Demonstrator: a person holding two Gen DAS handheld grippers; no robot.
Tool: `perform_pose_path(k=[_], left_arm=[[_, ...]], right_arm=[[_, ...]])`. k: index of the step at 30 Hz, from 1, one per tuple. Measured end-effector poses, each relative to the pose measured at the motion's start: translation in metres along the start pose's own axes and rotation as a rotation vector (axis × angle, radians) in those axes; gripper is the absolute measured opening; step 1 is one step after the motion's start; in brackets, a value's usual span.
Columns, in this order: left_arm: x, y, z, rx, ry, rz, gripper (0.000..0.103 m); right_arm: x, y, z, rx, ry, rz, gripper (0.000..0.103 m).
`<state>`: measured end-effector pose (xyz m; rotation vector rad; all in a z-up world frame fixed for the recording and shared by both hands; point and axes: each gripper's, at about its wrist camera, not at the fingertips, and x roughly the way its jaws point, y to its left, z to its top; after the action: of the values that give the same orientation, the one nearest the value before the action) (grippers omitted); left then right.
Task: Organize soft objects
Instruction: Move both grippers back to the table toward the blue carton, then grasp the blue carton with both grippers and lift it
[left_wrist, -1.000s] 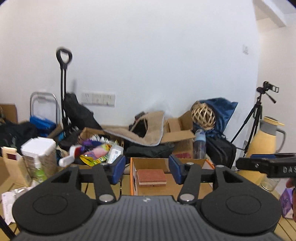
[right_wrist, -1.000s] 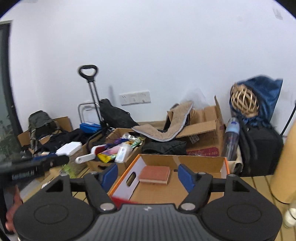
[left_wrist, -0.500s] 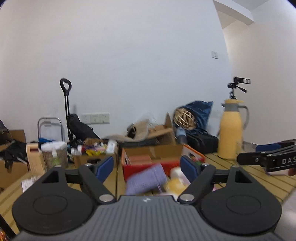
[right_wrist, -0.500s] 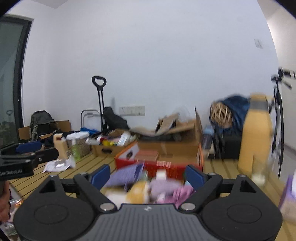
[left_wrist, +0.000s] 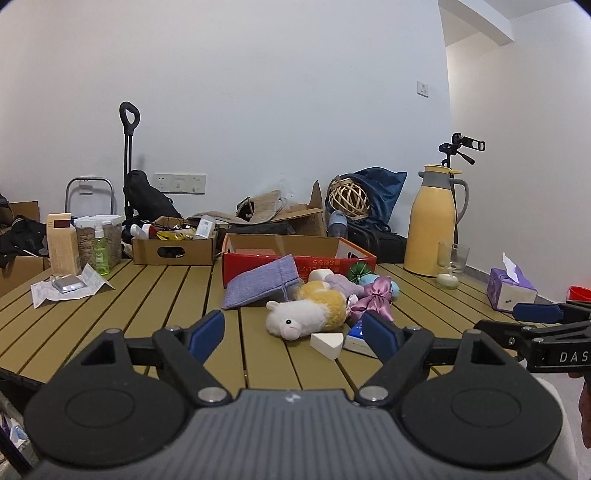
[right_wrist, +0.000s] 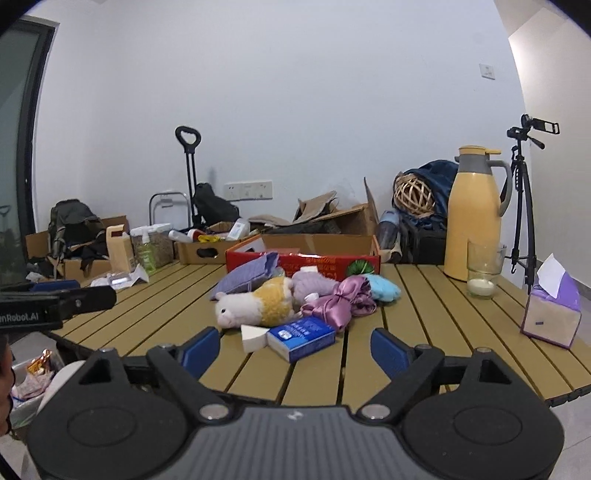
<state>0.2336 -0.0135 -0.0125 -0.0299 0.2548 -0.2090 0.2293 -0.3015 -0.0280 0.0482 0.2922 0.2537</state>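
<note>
Both of my grippers hang over the near edge of the slatted table (left_wrist: 177, 291), and each has just been opening its jaws: my left gripper (left_wrist: 293, 330) stands wide with nothing between its blue pads, and my right gripper (right_wrist: 294, 349) is spread just as wide and holds nothing. Taking the red cardboard box (right_wrist: 325, 264) as my landmark, the soft things lie heaped just in front of its near wall. A lilac fabric pouch (left_wrist: 260, 286) leans against that wall at the left. A white and yellow plush animal (right_wrist: 255, 304) lies nearer to me than the pouch, head toward the table's edge. A shiny purple satin bundle (right_wrist: 341, 301) lies right of the plush, and a pale blue soft piece (right_wrist: 384, 288) lies beyond it, close to the box's right corner. A white wedge (right_wrist: 251, 336) and a blue packet (right_wrist: 301, 336) sit nearest me, touching each other. Well right of the box stand a yellow jug (right_wrist: 474, 214) and a tissue box (right_wrist: 552, 314).
</note>
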Motion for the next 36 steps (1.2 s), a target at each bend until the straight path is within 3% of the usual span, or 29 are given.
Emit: perform_pose_path(k=[8,12,15,16,20,24,29,32,36], left_arm=[[0.047,-0.006,-0.004,0.0,0.064,-0.023,0.081],[0.076,-0.014,-0.003,-0.032,0.105,-0.075,0.078],[0.097,-0.028,-0.001,-0.014,0.116,-0.117,0.068],[0.105,-0.031,0.0,-0.022,0.126,-0.124,0.061],[0.135,-0.039,-0.003,-0.071,0.209,-0.187,0.044],[0.16,-0.047,-0.008,-0.077,0.281,-0.233,0.041],[0.191,-0.053,-0.019,-0.102,0.364,-0.284,0.042],[0.203,-0.047,-0.024,-0.165,0.385,-0.314,0.042],[0.21,-0.033,-0.029,-0.263,0.392,-0.368,0.041]], right_arm=[[0.037,-0.008,-0.008,0.017,0.049,-0.005,0.087],[0.063,-0.02,-0.004,0.05,0.071,0.007,0.087],[0.091,-0.034,0.004,0.092,0.099,0.012,0.086],[0.101,-0.039,0.005,0.101,0.111,0.019,0.085],[0.14,-0.052,0.009,0.118,0.151,0.034,0.075],[0.177,-0.063,0.009,0.161,0.205,0.079,0.058],[0.216,-0.083,-0.001,0.302,0.264,0.149,0.048],[0.218,-0.092,-0.009,0.362,0.274,0.215,0.032],[0.193,-0.092,-0.016,0.369,0.281,0.207,0.027]])
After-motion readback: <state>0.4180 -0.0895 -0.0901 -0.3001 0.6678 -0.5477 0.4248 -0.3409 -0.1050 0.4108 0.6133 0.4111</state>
